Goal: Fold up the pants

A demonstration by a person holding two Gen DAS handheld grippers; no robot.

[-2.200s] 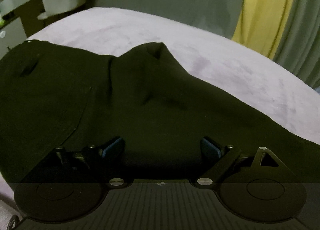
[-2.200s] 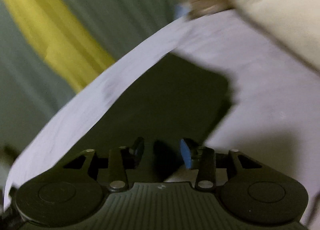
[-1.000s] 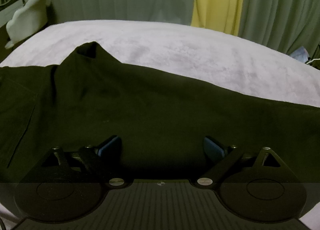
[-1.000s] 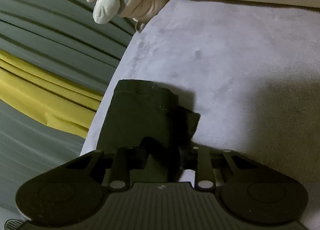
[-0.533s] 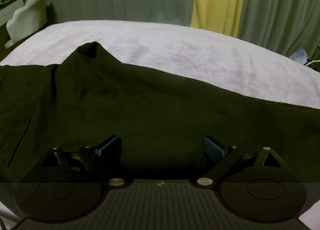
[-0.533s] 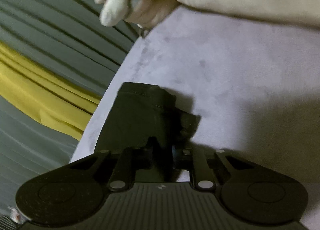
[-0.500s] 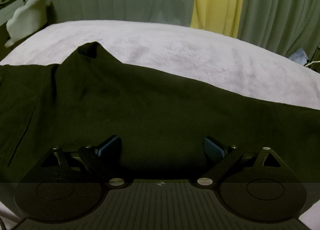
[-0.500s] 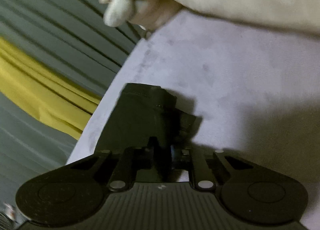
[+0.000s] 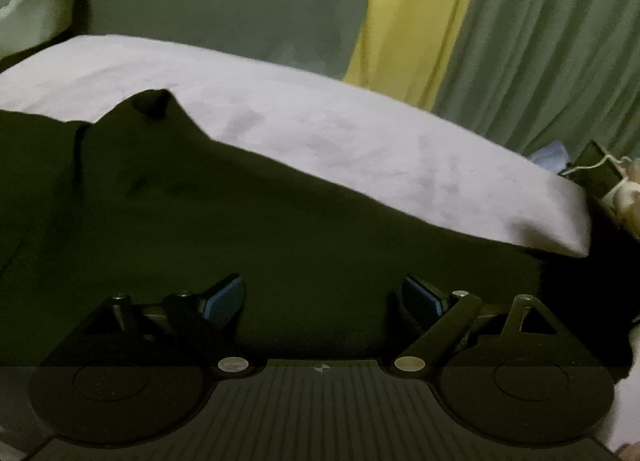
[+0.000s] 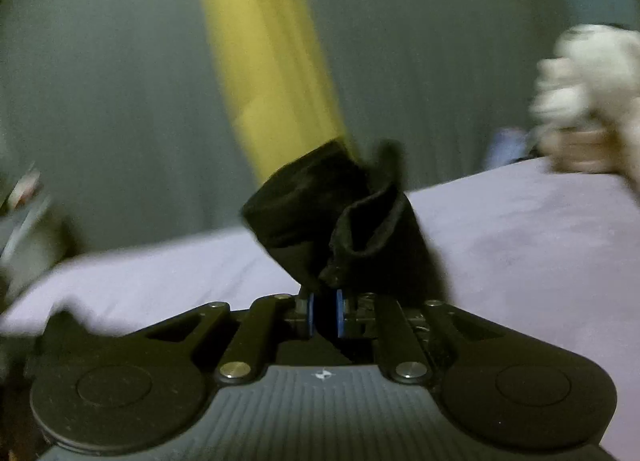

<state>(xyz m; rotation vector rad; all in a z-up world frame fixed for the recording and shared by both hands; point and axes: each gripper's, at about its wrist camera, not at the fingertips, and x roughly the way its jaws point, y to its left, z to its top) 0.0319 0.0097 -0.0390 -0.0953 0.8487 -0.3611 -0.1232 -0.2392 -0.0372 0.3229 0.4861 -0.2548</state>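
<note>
The pants are dark, soft cloth; I judge them light and limp, sure to sag and drag wherever I don't support them, so the places to take hold are the hems and the waistband edges, pinching through all layers. Nearest me on the left, my left gripper hangs just over the spread fabric with its jaws wide apart, holding nothing; whether the blue pads brush the cloth I cannot tell. On the right, my right gripper has its pads almost together, pinched on a bunched leg end that stands up off the bed in a crumpled cuff. Beyond the left gripper the pants lie flat across the pale bed cover, a small peak raised at the far edge. Behind hang the grey-green curtains with a yellow panel.
</note>
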